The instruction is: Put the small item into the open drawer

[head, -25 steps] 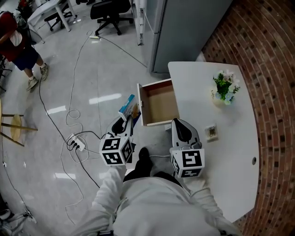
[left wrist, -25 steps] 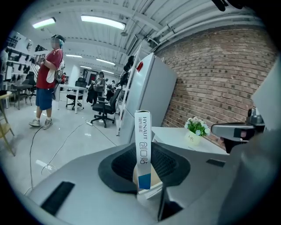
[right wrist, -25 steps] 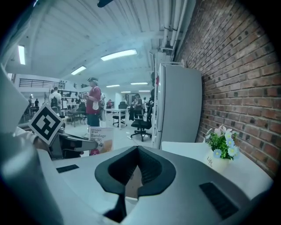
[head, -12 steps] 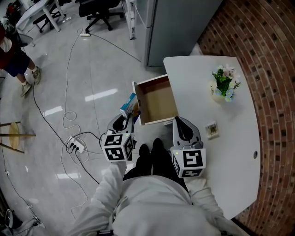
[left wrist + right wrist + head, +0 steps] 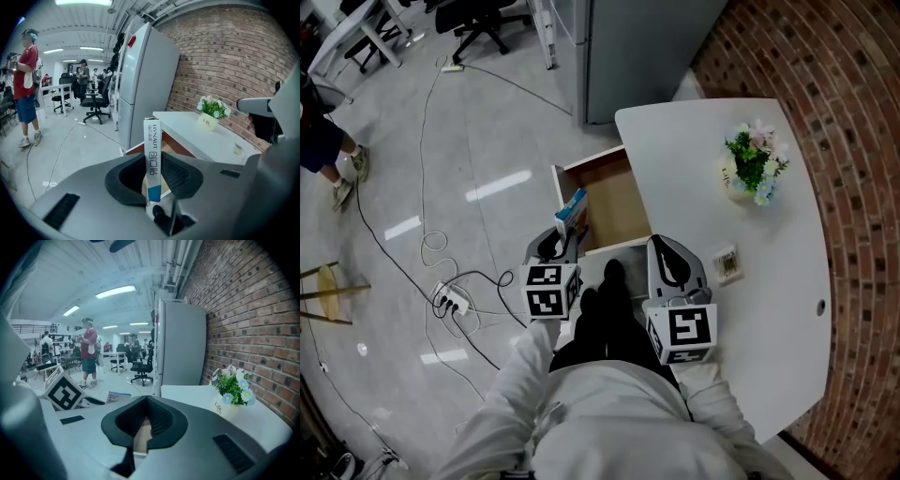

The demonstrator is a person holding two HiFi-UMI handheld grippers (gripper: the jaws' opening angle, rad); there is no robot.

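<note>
- Brick wall (image 5: 853,141) borders the white worktop (image 5: 787,309); a flower pot (image 5: 748,178) stands on the worktop well ahead of the right fingers.
- An open drawer (image 5: 619,211) projects from the worktop edge. It lies directly ahead of both grippers, and its wooden interior appears empty.
- The left gripper (image 5: 553,242) has its fingers clamped on the small box (image 5: 152,159), a slim white-and-blue carton. The carton stands upright between the pads and extends beyond the fingertips.
- In the head view the small box sits at the drawer's outer side wall, just ahead of the left fingers. It is not yet inside the cavity.
- The right gripper (image 5: 664,251) has its fingertips brought together and holds nothing. It rests at the drawer's near corner.
- A small square object (image 5: 727,264) lies on the worktop just beside the right fingers, on their outer side.
- Progress, as judged: pickup and most of the transport are complete. Remaining steps are to bring the box over the cavity, lower it and release it.
</note>
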